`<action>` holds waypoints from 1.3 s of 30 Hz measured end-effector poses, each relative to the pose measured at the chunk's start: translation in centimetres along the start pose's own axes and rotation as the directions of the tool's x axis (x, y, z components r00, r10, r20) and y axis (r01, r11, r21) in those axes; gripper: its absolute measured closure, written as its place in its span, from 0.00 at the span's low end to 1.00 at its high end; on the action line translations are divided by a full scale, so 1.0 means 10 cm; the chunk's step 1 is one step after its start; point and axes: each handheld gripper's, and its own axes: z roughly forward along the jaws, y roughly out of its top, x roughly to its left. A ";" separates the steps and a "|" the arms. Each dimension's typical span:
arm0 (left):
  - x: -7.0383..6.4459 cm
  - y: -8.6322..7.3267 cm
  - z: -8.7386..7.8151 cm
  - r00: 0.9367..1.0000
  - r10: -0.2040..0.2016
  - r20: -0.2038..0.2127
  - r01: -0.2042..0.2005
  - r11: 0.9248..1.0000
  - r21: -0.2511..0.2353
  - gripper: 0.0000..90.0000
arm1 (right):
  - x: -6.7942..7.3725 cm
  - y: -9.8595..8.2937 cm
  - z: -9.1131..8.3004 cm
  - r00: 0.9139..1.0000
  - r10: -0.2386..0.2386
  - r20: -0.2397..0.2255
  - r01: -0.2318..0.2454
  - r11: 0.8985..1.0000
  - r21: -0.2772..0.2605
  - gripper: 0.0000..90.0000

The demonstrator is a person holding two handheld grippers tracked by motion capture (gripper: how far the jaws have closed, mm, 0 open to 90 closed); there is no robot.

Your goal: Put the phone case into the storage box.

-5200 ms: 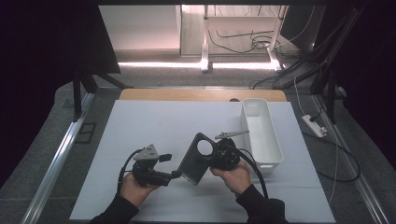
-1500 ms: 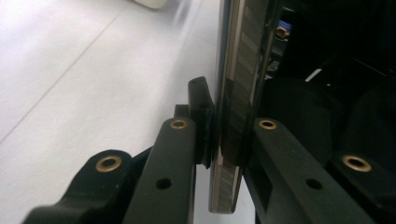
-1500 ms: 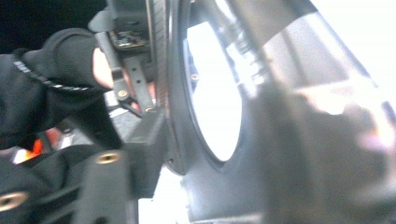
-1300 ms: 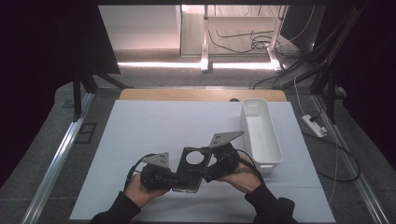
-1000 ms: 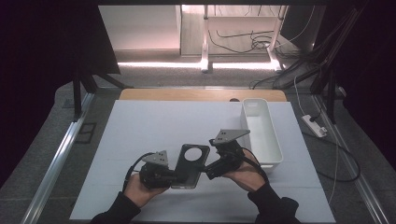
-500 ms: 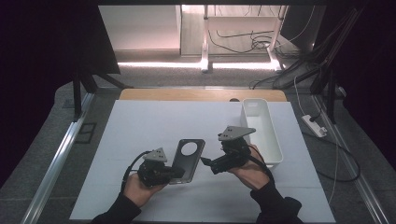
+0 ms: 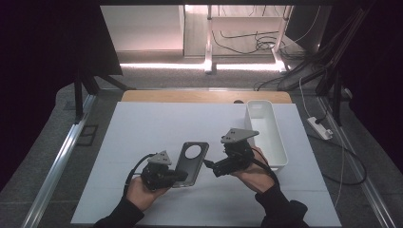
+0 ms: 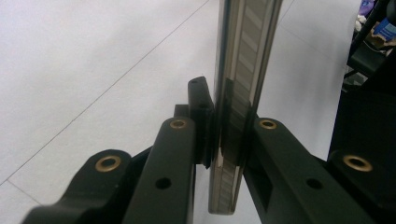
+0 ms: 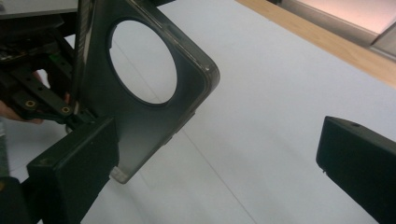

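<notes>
Left gripper [image 7: 178, 176] is clamped on the case [image 7: 191, 163] — a dark phone case with a big round camera hole. In the left gripper view the jaws pinch its side wall edge-on, one jaw on each face [image 8: 236, 116], so the grip is on the rim, not the flat back. Likely reason: it leaves the rest of the case free for the other gripper to reach.

The case sits near the front-middle of the white mat [image 7: 157, 123], to the left of the bin [image 7: 278, 142] and well apart from it. It looks lifted and tilted, hole end away from the person, though I can't tell if the low edge touches the mat.

Right gripper [image 7: 209, 166] is between case and bin, jaws wide apart and holding nothing. In the right gripper view, one jaw overlaps the case's lower corner [image 9: 140, 135], the other stands well clear over bare mat — contact can't be told.

Pose: left hand [image 7: 142, 192] low at the mat's front edge, gripper pointing right toward the bin. Right hand [image 7: 252, 173] is nearer the bin, gripper aimed left at the case.

Bin looks empty from above.
</notes>
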 end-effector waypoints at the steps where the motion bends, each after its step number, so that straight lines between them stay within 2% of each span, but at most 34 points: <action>1: -0.01 0.00 0.00 1.000 -0.001 0.001 0.001 1.000 0.000 0.94 | 0.00 0.01 0.00 1.000 0.010 0.008 -0.010 1.000 -0.003 0.00; 6: -0.03 0.01 0.02 1.000 0.008 0.014 -0.008 1.000 0.003 0.94 | 0.02 0.03 -0.03 1.000 0.017 0.021 -0.016 1.000 -0.016 0.00; 10: -0.04 0.01 0.03 1.000 0.011 0.017 -0.011 1.000 0.006 0.94 | 0.03 0.05 -0.05 0.999 0.022 0.040 -0.021 0.999 -0.024 0.07; 11: -0.05 0.02 0.03 1.000 0.012 0.019 -0.012 1.000 0.007 0.94 | 0.03 0.06 -0.07 0.999 0.020 0.046 -0.019 1.000 -0.021 0.17; 13: -0.05 0.02 0.03 1.000 0.014 0.021 -0.014 1.000 0.009 0.94 | 0.03 0.06 -0.08 0.999 0.019 0.039 -0.018 1.000 -0.017 0.29; 14: -0.05 0.02 0.03 1.000 0.013 0.023 -0.013 1.000 0.011 0.94 | 0.03 0.06 -0.08 0.999 0.018 0.030 -0.018 1.000 -0.016 0.33; 15: -0.05 0.02 0.03 1.000 0.013 0.023 -0.013 1.000 0.011 0.94 | 0.03 0.06 -0.08 0.999 0.018 0.030 -0.018 1.000 -0.016 0.33; 18: -0.05 0.02 0.03 0.999 0.016 0.027 -0.017 1.000 0.014 0.94 | 0.04 0.07 -0.10 1.000 0.015 0.004 -0.015 1.000 -0.018 0.50; 20: -0.06 0.02 0.04 0.999 0.014 0.028 -0.014 1.000 0.011 0.94 | 0.05 0.07 -0.10 1.000 0.002 0.002 -0.002 1.000 -0.020 0.60; 22: -0.06 0.02 0.04 0.999 0.016 0.029 -0.017 1.000 0.013 0.94 | 0.06 0.07 -0.10 1.000 -0.002 0.005 0.002 1.000 -0.022 0.63; 23: -0.06 0.02 0.04 0.999 0.016 0.031 -0.016 1.000 0.014 0.94 | 0.06 0.06 -0.11 1.000 -0.007 -0.005 0.006 0.999 -0.032 0.70; 26: -0.05 0.02 0.04 0.999 0.020 0.039 -0.021 1.000 0.018 0.94 | 0.06 0.06 -0.12 1.000 -0.011 -0.021 0.010 0.999 -0.038 0.79; 29: -0.05 0.02 0.04 0.999 0.019 0.047 -0.019 1.000 0.016 0.94 | 0.05 0.07 -0.13 0.999 -0.010 -0.035 0.008 0.999 -0.044 0.84; 39: -0.04 0.02 0.05 0.998 0.019 0.066 -0.020 1.000 0.014 0.94 | 0.05 0.07 -0.15 0.999 -0.010 -0.038 0.008 0.999 -0.048 0.86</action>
